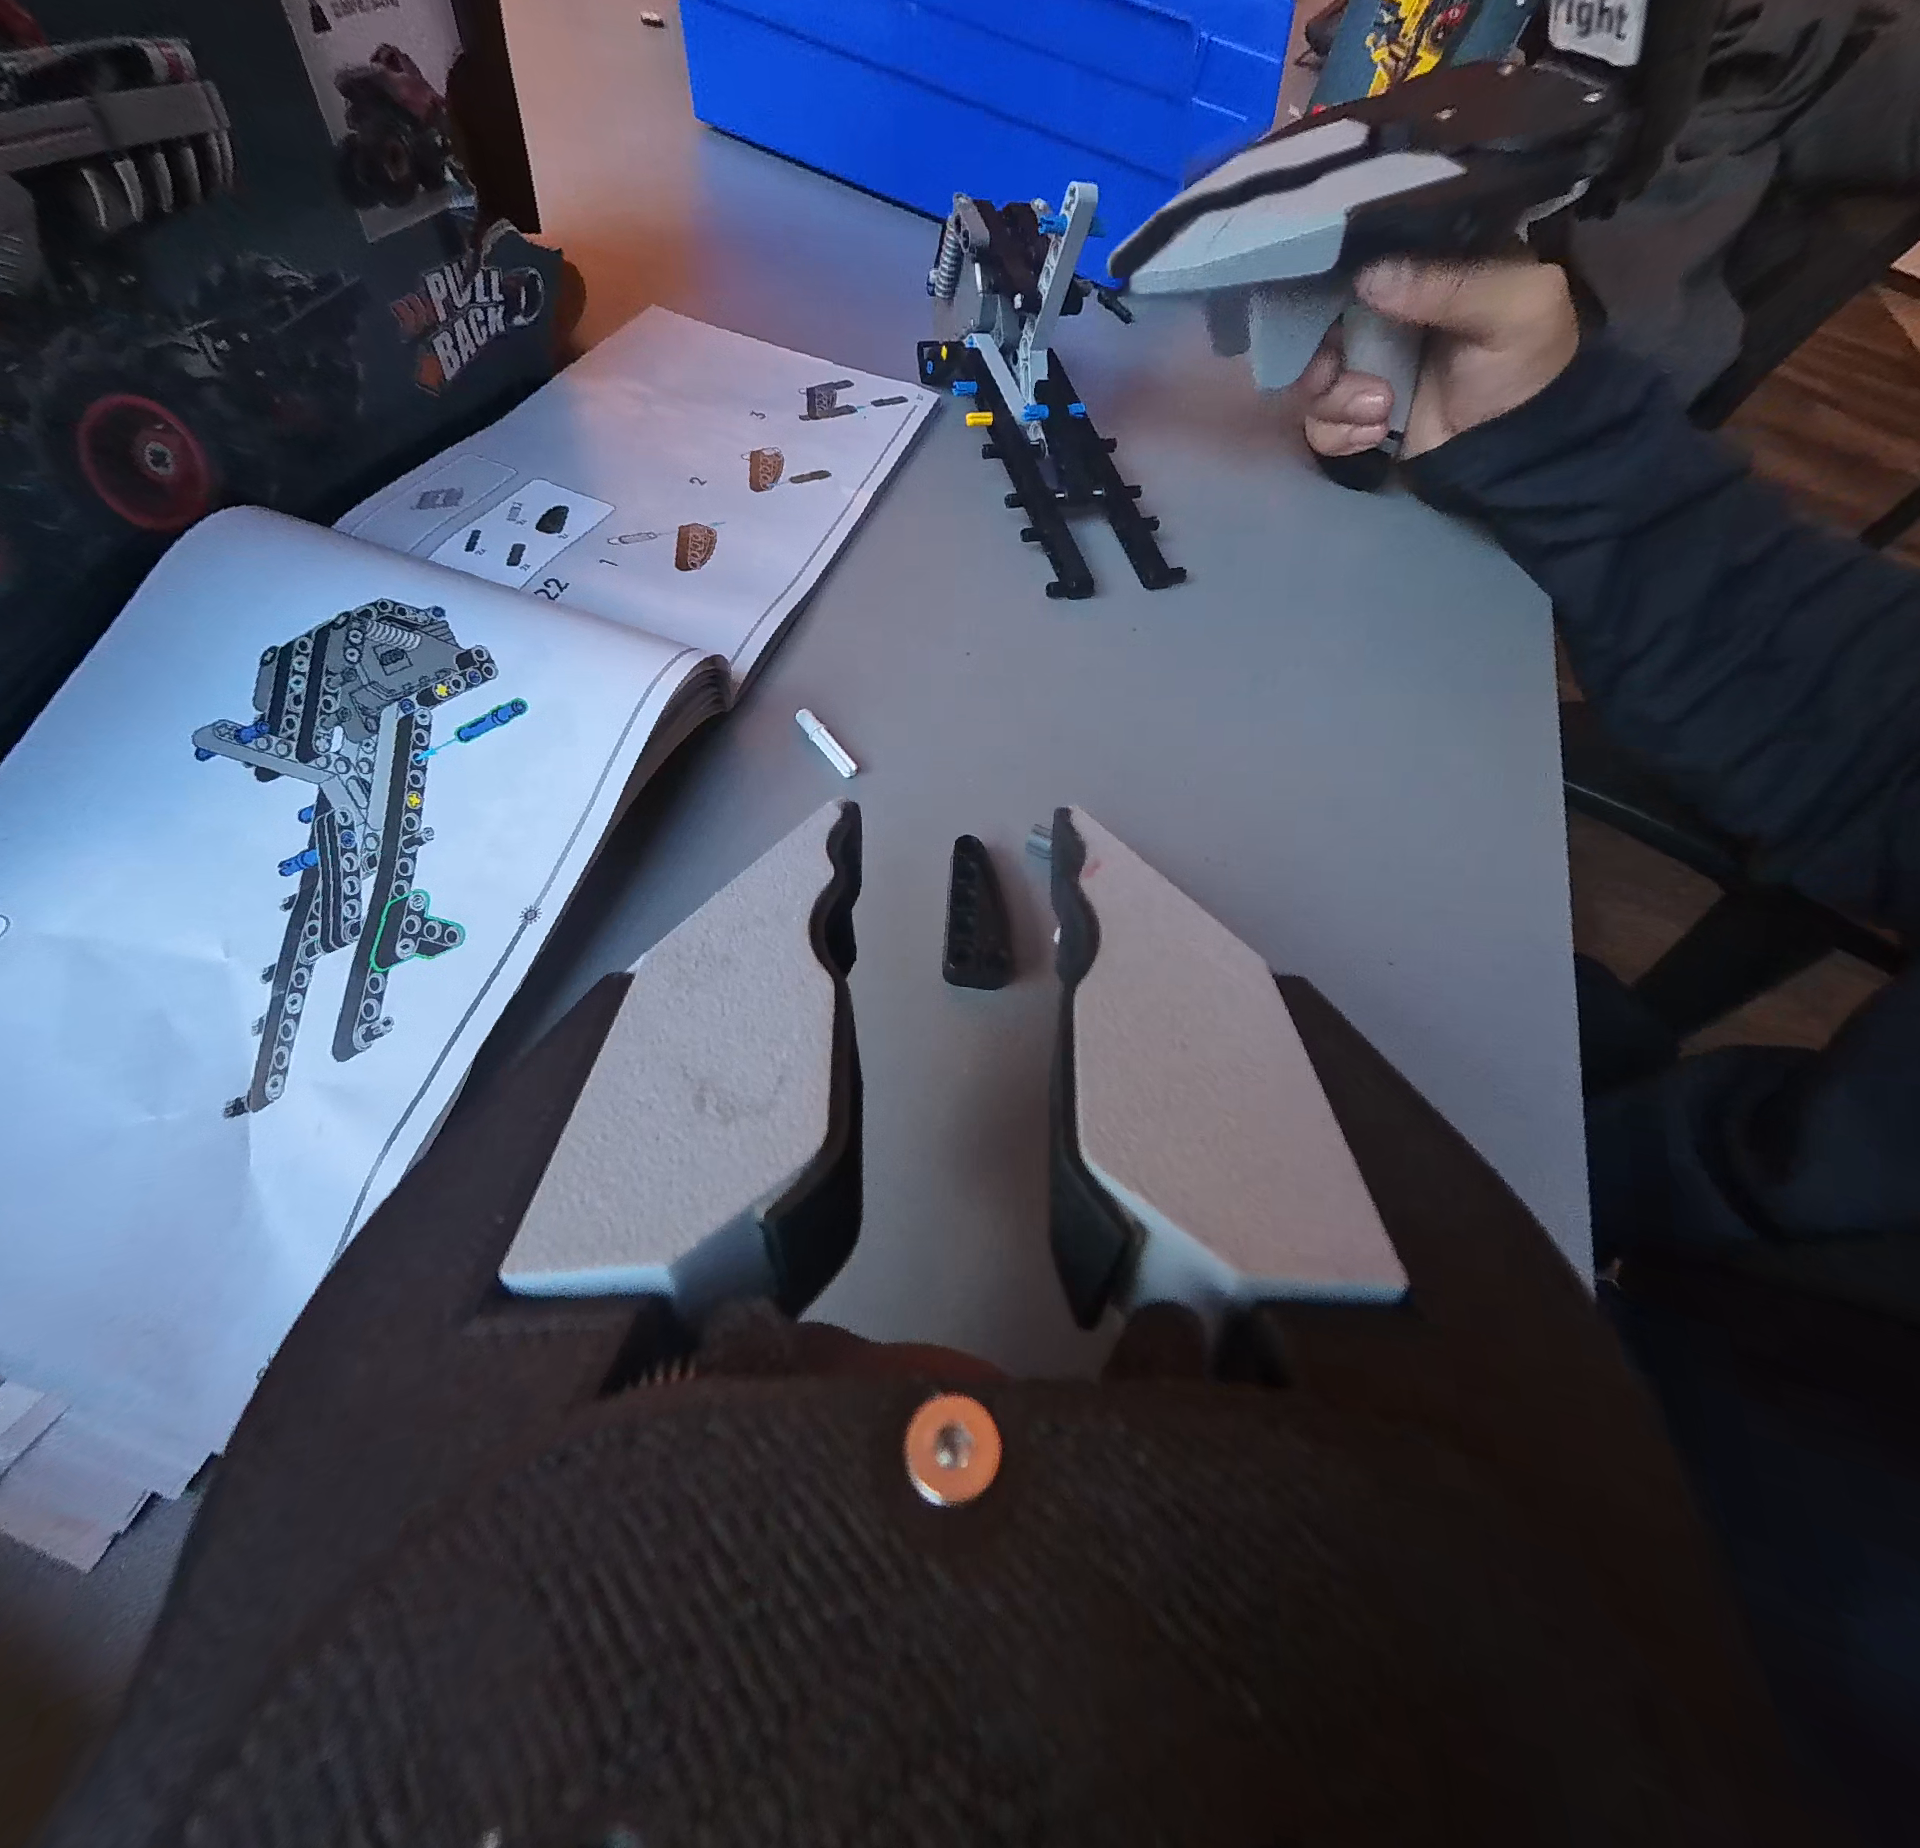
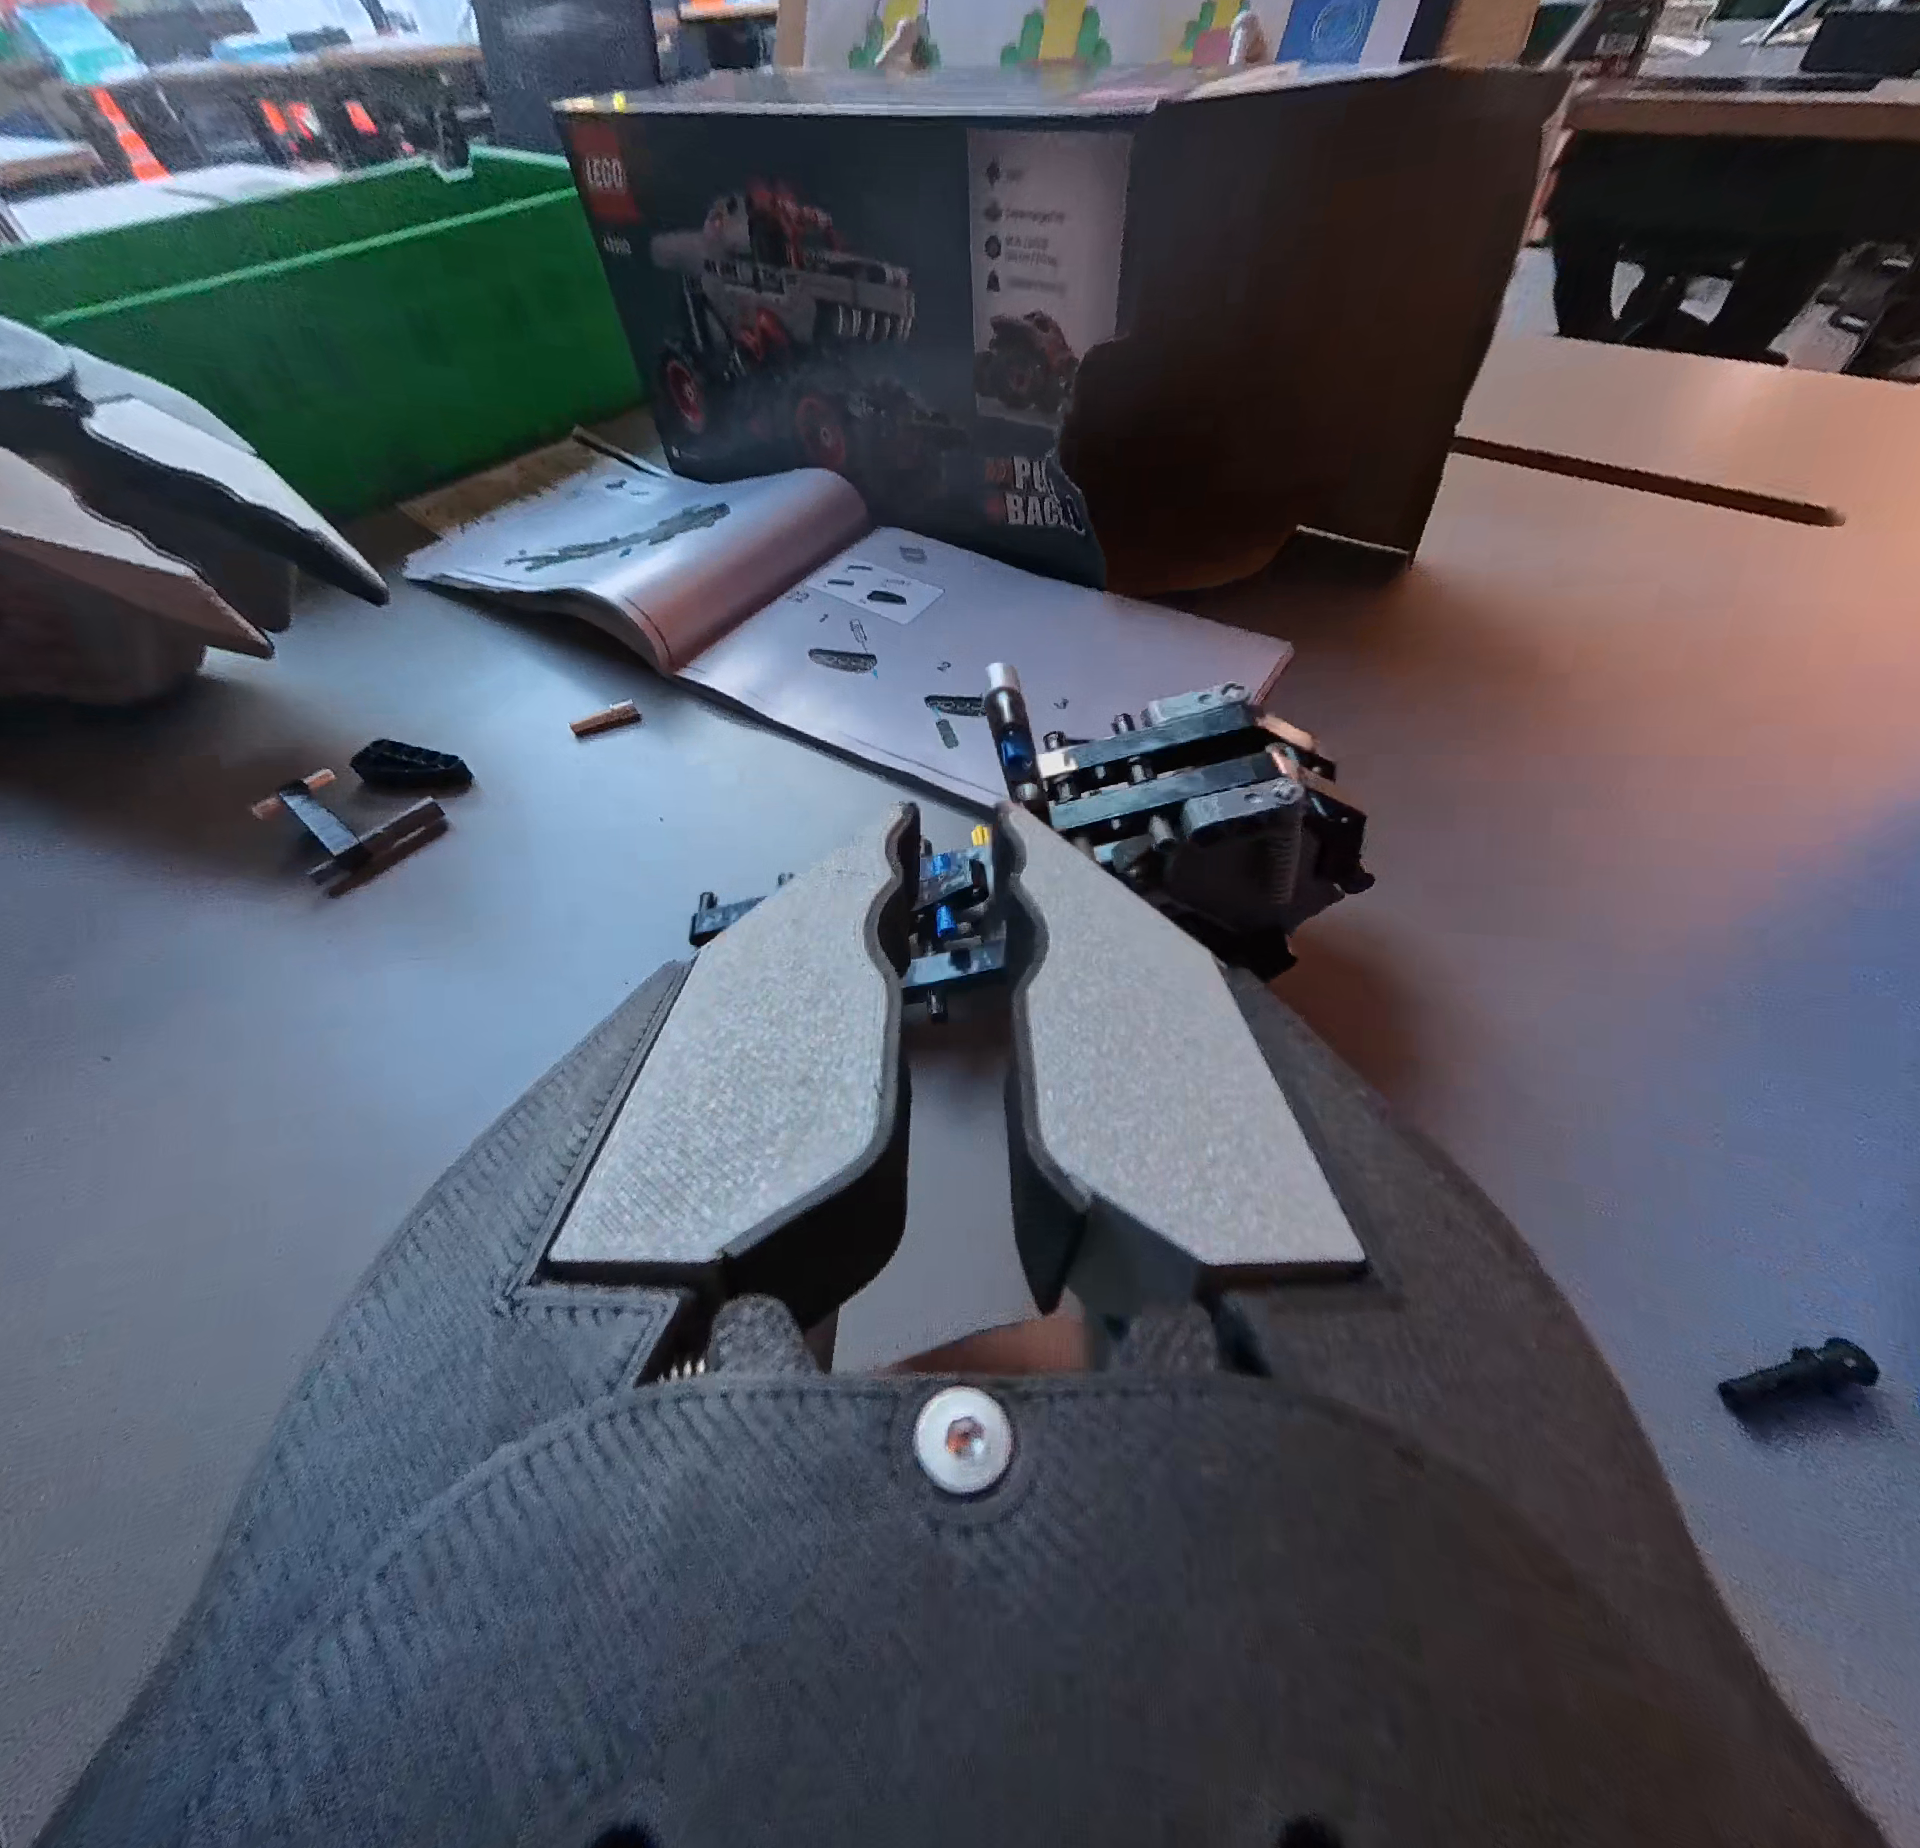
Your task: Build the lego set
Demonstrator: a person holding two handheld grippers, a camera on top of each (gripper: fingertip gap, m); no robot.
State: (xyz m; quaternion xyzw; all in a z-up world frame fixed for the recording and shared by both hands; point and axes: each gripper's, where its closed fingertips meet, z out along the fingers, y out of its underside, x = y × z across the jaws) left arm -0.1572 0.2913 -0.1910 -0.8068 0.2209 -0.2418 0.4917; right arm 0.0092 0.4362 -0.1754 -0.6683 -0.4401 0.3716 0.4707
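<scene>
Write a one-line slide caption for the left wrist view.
Open left gripper straddles a black piece on the table, manual alongside, half-built model ahead.

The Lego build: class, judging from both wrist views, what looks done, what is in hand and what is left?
Done: a partial frame of black beams with blue pins stands assembled on the grey table.
In hand: nothing gripped. The left gripper is open around a loose black wedge piece; the right gripper is open near the frame.
Left: the wedge piece, a white axle and other loose parts lie unattached.
</scene>
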